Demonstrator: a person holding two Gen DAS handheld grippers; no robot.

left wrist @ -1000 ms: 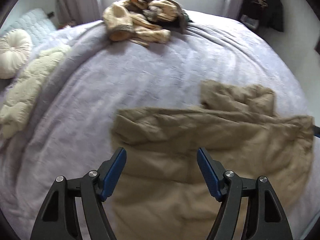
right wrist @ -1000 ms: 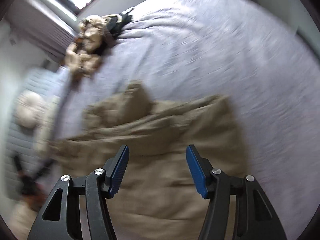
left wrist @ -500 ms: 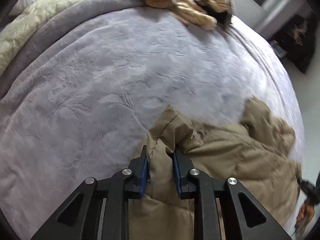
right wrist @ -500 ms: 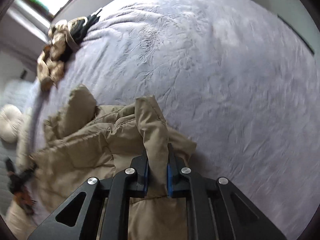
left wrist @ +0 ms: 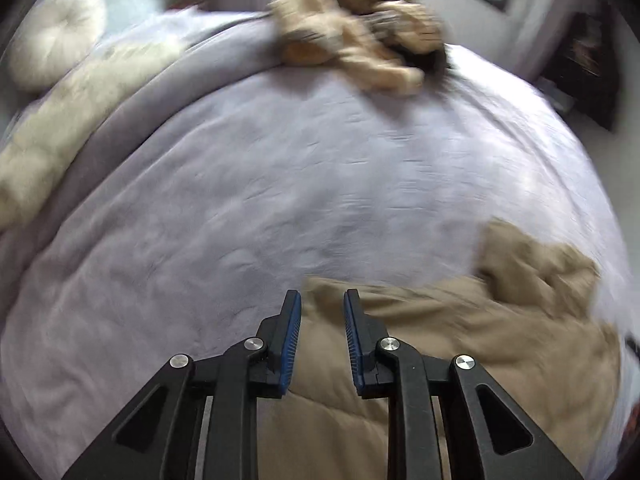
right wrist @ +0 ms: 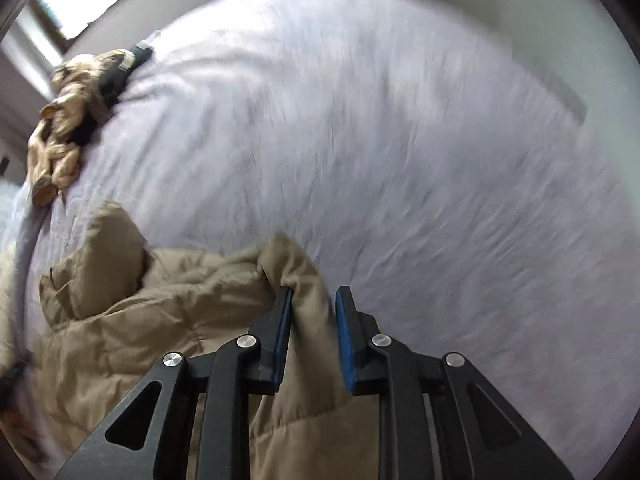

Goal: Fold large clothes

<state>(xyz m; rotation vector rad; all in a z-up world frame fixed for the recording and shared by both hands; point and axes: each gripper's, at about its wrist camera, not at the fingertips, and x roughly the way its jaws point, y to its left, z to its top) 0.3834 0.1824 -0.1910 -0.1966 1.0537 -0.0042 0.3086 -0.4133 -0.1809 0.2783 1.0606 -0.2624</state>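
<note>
Item: my left hand-held gripper (left wrist: 318, 304), jaws narrow over the tan jacket (left wrist: 460, 340) edge, grip unclear in the blur. My right hand-held gripper (right wrist: 314, 300), jaws opening, a jacket fold between them, touching only the left pad. Jacket: crumpled on the near part of the bed (left wrist: 300, 168), long axis crosswise to me. Risk: the slippery fold may slide free and undo the fold. Beyond the jacket, a clothes pile (left wrist: 360, 36)
</note>
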